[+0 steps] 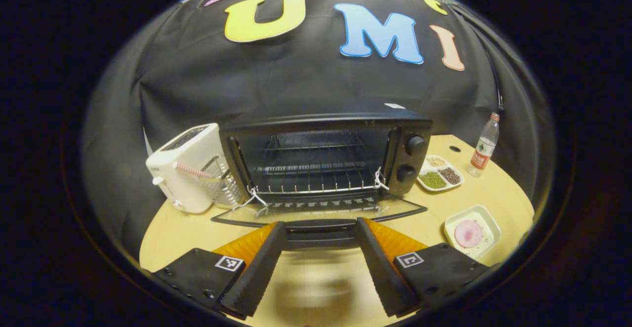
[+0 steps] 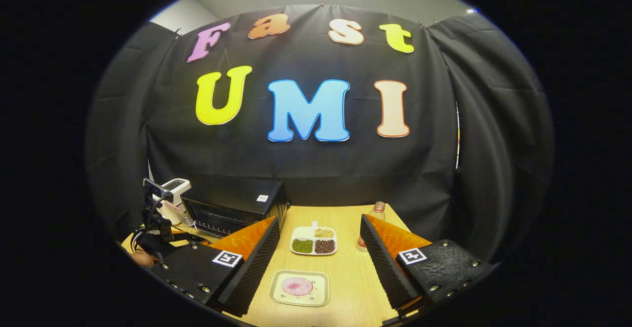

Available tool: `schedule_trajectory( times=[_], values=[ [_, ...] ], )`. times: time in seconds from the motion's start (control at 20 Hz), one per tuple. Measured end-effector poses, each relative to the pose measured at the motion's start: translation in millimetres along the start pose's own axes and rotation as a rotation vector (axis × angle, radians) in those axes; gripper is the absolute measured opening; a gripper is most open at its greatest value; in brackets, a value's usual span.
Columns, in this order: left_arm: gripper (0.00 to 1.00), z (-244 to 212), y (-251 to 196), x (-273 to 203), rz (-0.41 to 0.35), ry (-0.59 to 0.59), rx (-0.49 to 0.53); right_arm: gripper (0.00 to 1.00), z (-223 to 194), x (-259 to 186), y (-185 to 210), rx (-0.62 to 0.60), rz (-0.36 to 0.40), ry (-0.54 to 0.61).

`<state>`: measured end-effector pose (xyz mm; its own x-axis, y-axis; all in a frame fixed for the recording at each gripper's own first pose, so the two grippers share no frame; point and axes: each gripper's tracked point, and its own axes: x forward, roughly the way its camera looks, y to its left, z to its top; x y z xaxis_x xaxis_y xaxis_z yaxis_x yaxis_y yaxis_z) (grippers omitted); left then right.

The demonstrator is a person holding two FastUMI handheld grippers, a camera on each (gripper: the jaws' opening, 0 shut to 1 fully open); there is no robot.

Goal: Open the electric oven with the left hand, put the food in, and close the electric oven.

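Observation:
The black electric oven stands open, its glass door folded down flat and a wire rack inside. My left gripper is open, with the door handle lying between its spread fingertips, neither pad pressing on it. A round pink food sits on a pale square plate at the right front of the table. In the right gripper view, my right gripper hangs open above the table, with the pink food on its plate below, between its fingers. The oven is at the far left there.
A white toaster and a wire basket stand left of the oven. A three-part dish of beans and a water bottle stand to its right. The round wooden table has bare room in front.

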<state>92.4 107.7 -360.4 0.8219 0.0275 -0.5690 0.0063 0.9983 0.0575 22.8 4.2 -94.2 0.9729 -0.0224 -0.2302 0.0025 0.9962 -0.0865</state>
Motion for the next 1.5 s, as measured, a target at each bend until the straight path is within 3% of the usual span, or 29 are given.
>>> schedule_trajectory(
  times=[0.05,0.15,0.35,0.45,0.55,0.6,1.1,1.35,1.4,1.45,1.5],
  values=[
    [1.0,-7,0,0,-0.002,0.011,-0.006,0.99,-3,-1,0,0.008,0.002,0.011],
    [0.96,-16,1,1,0.004,0.022,-0.002,0.99,-11,-3,-2,0.025,0.001,0.035],
    [1.0,-32,6,-1,0.013,0.049,0.004,0.99,-21,-7,-9,0.054,-0.002,0.074],
    [1.0,-29,10,-5,0.025,0.034,-0.014,0.99,-26,-7,-13,0.059,-0.008,0.091],
    [0.92,-18,11,-14,0.028,0.01,-0.016,0.99,-36,-5,-16,0.069,-0.004,0.127],
    [0.96,-10,10,-19,0.025,-0.007,-0.02,0.99,-45,-3,-17,0.071,0.001,0.159],
    [1.0,160,-27,-158,-0.024,-0.412,-0.045,0.99,-162,28,-20,0.196,0.123,0.664],
    [1.0,182,-20,-208,-0.017,-0.476,-0.1,1.0,-220,60,-20,0.272,0.151,0.881],
    [0.91,179,-17,-214,-0.01,-0.474,-0.103,1.0,-233,64,-21,0.277,0.153,0.932],
    [1.0,175,-13,-218,-0.001,-0.47,-0.101,1.0,-243,68,-24,0.276,0.149,0.968],
    [0.92,171,-8,-221,0.013,-0.465,-0.096,1.0,-253,73,-27,0.264,0.147,1.006]
  ],
)
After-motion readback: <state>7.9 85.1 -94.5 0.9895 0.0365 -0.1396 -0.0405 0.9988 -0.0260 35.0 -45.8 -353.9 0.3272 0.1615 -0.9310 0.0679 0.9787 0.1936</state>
